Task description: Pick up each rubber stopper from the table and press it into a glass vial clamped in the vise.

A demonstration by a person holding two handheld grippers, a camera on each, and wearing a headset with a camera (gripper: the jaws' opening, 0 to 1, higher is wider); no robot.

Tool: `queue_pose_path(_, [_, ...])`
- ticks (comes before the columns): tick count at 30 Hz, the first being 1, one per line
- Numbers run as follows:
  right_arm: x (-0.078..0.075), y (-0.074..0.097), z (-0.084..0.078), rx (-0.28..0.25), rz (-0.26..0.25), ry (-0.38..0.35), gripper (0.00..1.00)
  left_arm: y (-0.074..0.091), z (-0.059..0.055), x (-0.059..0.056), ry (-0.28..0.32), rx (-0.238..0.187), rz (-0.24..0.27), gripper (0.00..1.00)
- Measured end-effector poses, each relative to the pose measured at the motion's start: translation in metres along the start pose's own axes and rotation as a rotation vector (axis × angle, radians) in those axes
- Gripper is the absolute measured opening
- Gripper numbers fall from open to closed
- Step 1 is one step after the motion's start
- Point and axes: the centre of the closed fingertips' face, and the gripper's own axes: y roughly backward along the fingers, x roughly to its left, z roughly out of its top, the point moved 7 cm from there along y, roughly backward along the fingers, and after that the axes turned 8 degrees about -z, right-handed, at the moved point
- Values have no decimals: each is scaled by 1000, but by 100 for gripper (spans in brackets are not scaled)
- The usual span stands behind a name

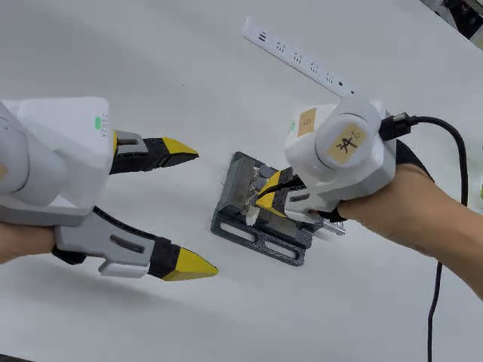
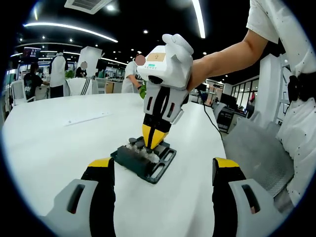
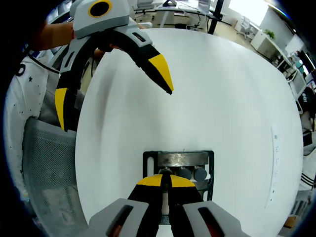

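A dark vise (image 1: 256, 234) sits mid-table and clamps a row of glass vials; two of them carry grey rubber stoppers (image 3: 192, 173). My right gripper (image 1: 264, 202) points down onto the vise. Its jaws are closed together, and its fingertips (image 3: 165, 180) pinch a small dark stopper at the leftmost vial; the contact itself is mostly hidden. The left gripper view shows the same right gripper (image 2: 154, 140) standing on the vise (image 2: 148, 160). My left gripper (image 1: 195, 207) hovers open and empty left of the vise, apart from it, with its own jaws (image 2: 163, 165) spread wide.
A white power strip (image 1: 302, 59) lies at the back of the white table. A black cable (image 1: 456, 158) trails from the right gripper over the right side. People and chairs stand beyond the table's far edge in the left gripper view.
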Motion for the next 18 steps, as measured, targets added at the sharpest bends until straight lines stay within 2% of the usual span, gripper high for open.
queue_pose_path(18, [2,-2,0,-9,-2,-17,0,-1,1,0,-2,-5,2,80])
